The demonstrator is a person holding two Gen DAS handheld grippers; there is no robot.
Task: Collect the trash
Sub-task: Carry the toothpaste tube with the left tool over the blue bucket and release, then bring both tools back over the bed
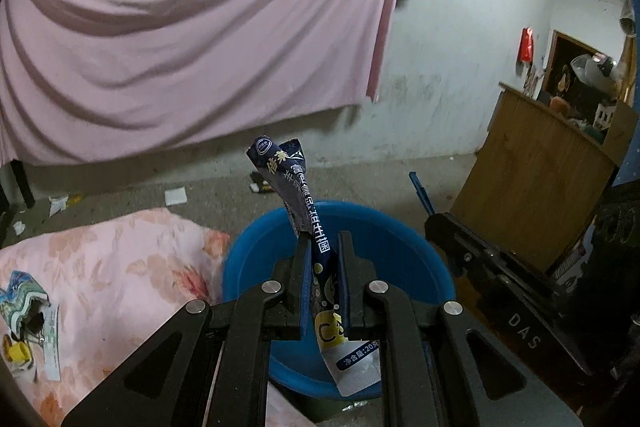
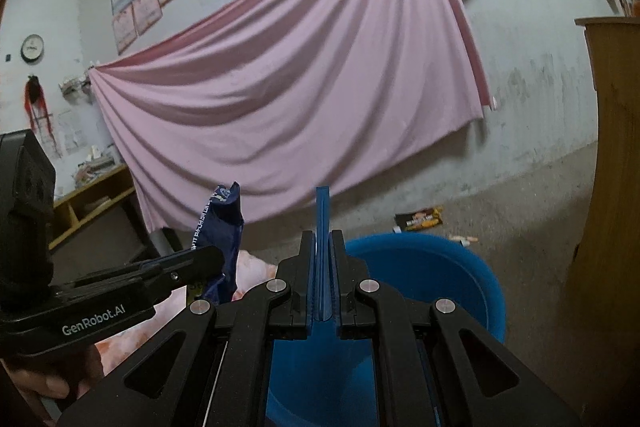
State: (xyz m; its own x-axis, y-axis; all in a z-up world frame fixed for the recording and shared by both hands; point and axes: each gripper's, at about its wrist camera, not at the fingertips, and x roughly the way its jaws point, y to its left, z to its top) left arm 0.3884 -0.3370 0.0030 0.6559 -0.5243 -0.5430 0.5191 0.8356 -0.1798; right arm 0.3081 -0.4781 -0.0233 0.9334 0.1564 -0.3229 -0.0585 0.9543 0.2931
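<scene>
A: Starting at the left, what is lying about?

B: On the floral pink bedding, far left, sits a small heap of litter: a torn patterned wrapper, a paper slip and a yellow cap. Scraps also lie on the far floor under the hanging pink sheet.

A: And the left gripper?

B: Its jaws are narrow, pinched on a dark blue sachet. The sachet stands up out of the fingers and hangs below them, right over the blue basin.

A: How will that sachet handle?

B: Light and limp, I would judge: thin foil film, creased at the top and probably slick. The grip is at its middle, which looks sensible, since an end hold would let it flop or slide out.

A: Further right?

B: The right gripper is closed tight on a thin blue strip, upright between the pads. It seems stiff and holds its shape. It too is near the basin, above the near rim.

A: So both pieces are ready to drop?

B: That is my reading; letting go over the basin should do it.
</scene>
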